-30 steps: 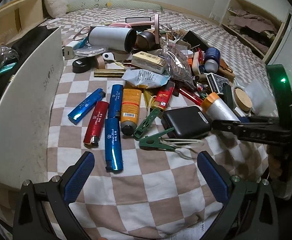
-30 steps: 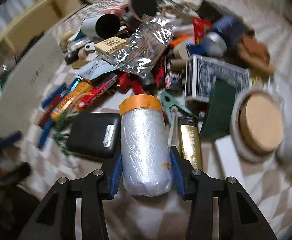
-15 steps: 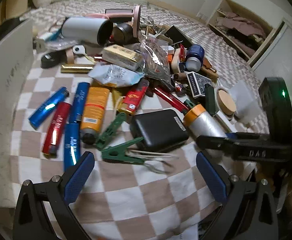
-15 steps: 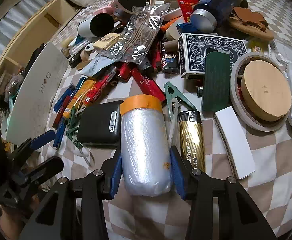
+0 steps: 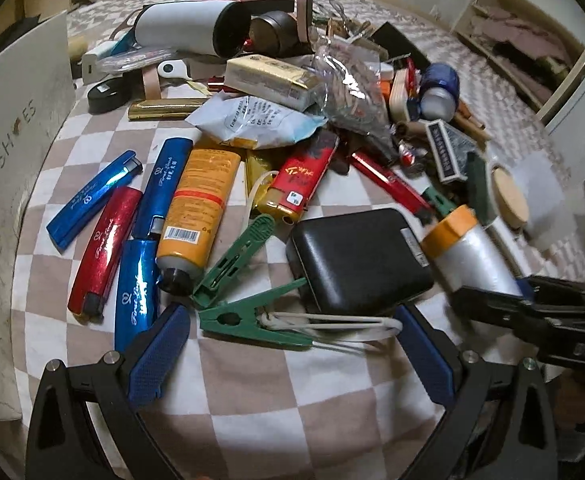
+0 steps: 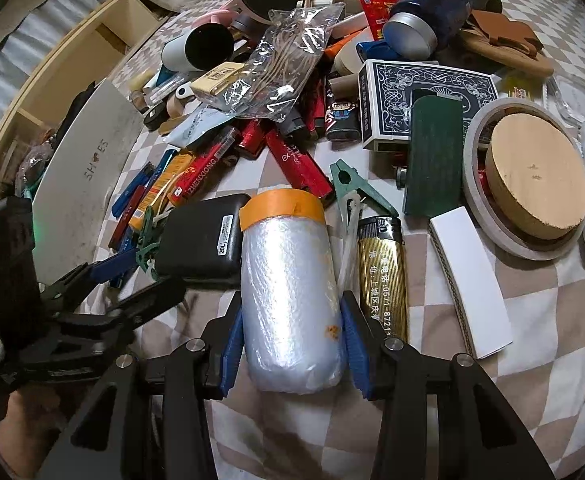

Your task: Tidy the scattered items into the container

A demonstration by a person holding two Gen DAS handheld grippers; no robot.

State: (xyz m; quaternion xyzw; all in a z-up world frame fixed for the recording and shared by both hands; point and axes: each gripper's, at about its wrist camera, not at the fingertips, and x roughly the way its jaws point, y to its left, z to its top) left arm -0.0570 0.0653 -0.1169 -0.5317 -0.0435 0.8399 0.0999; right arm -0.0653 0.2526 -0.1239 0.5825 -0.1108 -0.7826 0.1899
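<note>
Showing a bed [image 5: 252, 400] under a brown-and-white checked cover, heaped with small items. The right gripper [image 6: 290, 344] is clenched on a plastic-wrapped roll with an orange end [image 6: 288, 304]; both blue pads press its sides near the lower end, and the roll lies along the fingers with its orange end pointing away. Just left of the roll, touching or nearly so, lies a black case [image 6: 202, 240]; just right of it, a gold lighter [image 6: 382, 276], then a white box [image 6: 470, 280]. Beyond these, a deck of cards [image 6: 424, 92] and a round wooden lid [image 6: 536, 184] close the far side.

The left gripper [image 5: 292, 350] is released, its jaws wide apart and holding nothing, hanging over a green clothes peg [image 5: 252, 320] with white loops. The near edge of the black case [image 5: 358, 258] lies just beyond the jaws. To the left, blue and red lighters [image 5: 108, 248] and an orange tube [image 5: 198, 208] lie side by side.

Open room: bare cover lies only at the near edge of the bed, under both grippers. The container, a white shoe box [image 5: 16, 128], stands along the left edge of the bed, its wall just beside the lighters. The right gripper, with the roll, shows at the right margin of the left wrist view, near the left gripper.
</note>
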